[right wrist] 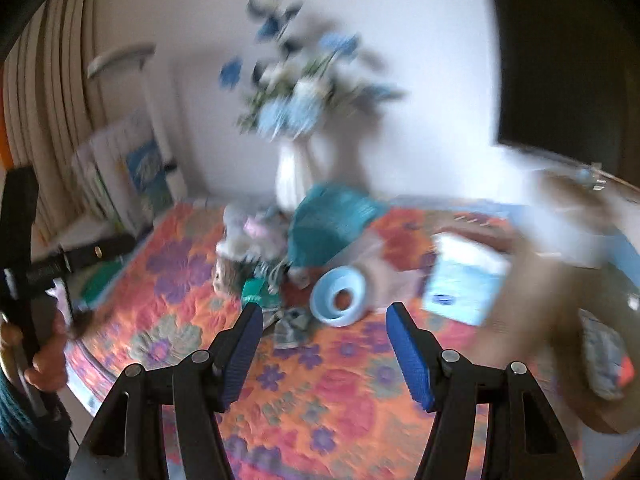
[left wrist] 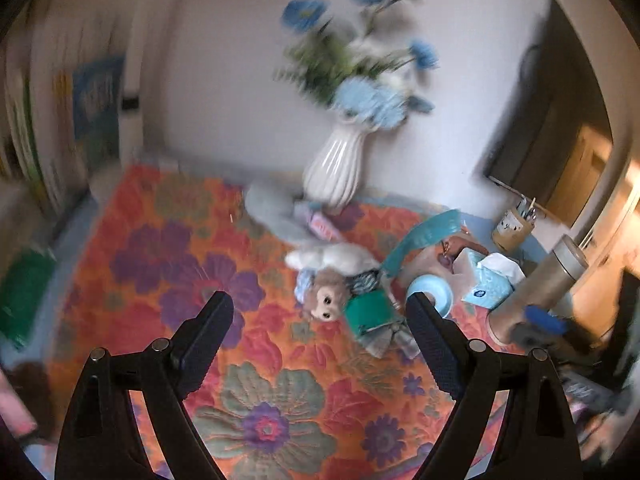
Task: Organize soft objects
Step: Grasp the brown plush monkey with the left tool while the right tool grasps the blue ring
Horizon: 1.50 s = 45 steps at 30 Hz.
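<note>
Several soft toys lie in a heap on the floral quilted cloth (left wrist: pixel 168 264): a brown monkey plush (left wrist: pixel 326 300) in green clothes, a white plush (left wrist: pixel 332 258) behind it and a grey plush (left wrist: pixel 272 208) by the vase. My left gripper (left wrist: pixel 320 320) is open and empty, hovering above the cloth just in front of the monkey. My right gripper (right wrist: pixel 324 328) is open and empty, over the cloth in front of the heap (right wrist: pixel 248 248). The monkey (right wrist: pixel 226 276) shows blurred in the right wrist view. The left gripper's handle, held in a hand (right wrist: pixel 44 364), shows at the left there.
A white vase (left wrist: pixel 336 168) with blue flowers stands behind the toys. A light-blue ring (left wrist: pixel 434 290), a teal fan-like piece (left wrist: pixel 424 234), a tissue pack (left wrist: pixel 490 284), a metal cylinder (left wrist: pixel 536 292) and a pen cup (left wrist: pixel 512 226) crowd the right. Books (left wrist: pixel 96 108) stand at the left.
</note>
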Tool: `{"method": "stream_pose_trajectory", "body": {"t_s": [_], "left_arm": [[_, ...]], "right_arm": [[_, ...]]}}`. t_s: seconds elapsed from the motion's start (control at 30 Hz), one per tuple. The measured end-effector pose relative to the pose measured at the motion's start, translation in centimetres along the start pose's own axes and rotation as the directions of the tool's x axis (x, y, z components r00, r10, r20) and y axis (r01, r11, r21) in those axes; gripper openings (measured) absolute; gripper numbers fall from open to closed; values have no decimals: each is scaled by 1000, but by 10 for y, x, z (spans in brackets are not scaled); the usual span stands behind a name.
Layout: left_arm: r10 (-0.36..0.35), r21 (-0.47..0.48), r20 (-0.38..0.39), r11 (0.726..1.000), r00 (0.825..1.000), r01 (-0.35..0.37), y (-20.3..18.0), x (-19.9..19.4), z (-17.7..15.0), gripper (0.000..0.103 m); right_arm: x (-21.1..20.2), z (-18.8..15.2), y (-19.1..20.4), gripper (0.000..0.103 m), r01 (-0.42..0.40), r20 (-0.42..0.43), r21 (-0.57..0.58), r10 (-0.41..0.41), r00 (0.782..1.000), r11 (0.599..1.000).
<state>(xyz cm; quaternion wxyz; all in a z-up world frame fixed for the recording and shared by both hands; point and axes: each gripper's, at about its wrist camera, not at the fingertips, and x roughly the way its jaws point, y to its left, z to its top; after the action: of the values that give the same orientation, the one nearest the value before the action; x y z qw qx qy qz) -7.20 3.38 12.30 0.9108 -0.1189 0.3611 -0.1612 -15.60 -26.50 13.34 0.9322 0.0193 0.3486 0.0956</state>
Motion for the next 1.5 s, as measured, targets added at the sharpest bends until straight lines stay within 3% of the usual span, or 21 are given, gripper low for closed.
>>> {"method": "stream_pose_trajectory", "body": {"t_s": [0.1,0.27,0.33,0.37,0.43,0.5,0.67,0.83,0.93,0.97,1.13,1.3,1.43,1.5], "left_arm": [[-43,-16,-66,999,997,42,5,33,-7,87],[-54,-22,-126,998,991,51,2,88,-7,87],[-62,-38,-134,998,989,57,4,102,-8,79],[-73,-42,-133,997,988,68,5,105,-9,68],[-101,-60,-138,994,985,93,7,113,-11,65],[-97,-55,-144,994,985,90,5,117,-12,44],[-104,-35,-116,994,988,100,1,111,-14,41],[-125,-77,-33,990,992,122,12,89,-15,41],[-115,-87,-7,990,993,114,16,76,-16,40],[-112,-77,2,991,994,112,15,69,-18,40],[-103,-32,9,994,995,103,10,24,-38,41],[-85,16,-85,996,993,87,3,13,-61,41],[8,66,-155,998,988,2,3,30,-74,47],[22,74,-182,997,983,-9,5,36,-78,51]], "right_arm": [[42,-4,3,62,-6,-40,-7,6,999,1000],[100,-14,-7,62,41,-81,17,-40,996,999],[114,-21,-14,63,53,-98,36,-49,994,998],[119,-21,-16,63,66,-123,45,-60,991,997],[122,-19,-19,62,73,-135,54,-65,989,996],[124,-19,-21,63,70,-142,51,-62,988,996],[143,-12,-17,64,137,-207,20,-130,970,990],[155,0,0,64,220,-167,-79,-230,959,972],[162,0,13,58,280,-157,-161,-304,939,946],[159,0,15,54,279,-141,-166,-303,943,946],[128,-8,3,53,122,-164,-48,-129,978,991],[90,-27,0,54,-7,-189,20,11,982,1000],[83,-49,2,55,-1,-204,15,4,979,1000],[86,-53,-2,55,2,-224,30,4,975,1000]]}}
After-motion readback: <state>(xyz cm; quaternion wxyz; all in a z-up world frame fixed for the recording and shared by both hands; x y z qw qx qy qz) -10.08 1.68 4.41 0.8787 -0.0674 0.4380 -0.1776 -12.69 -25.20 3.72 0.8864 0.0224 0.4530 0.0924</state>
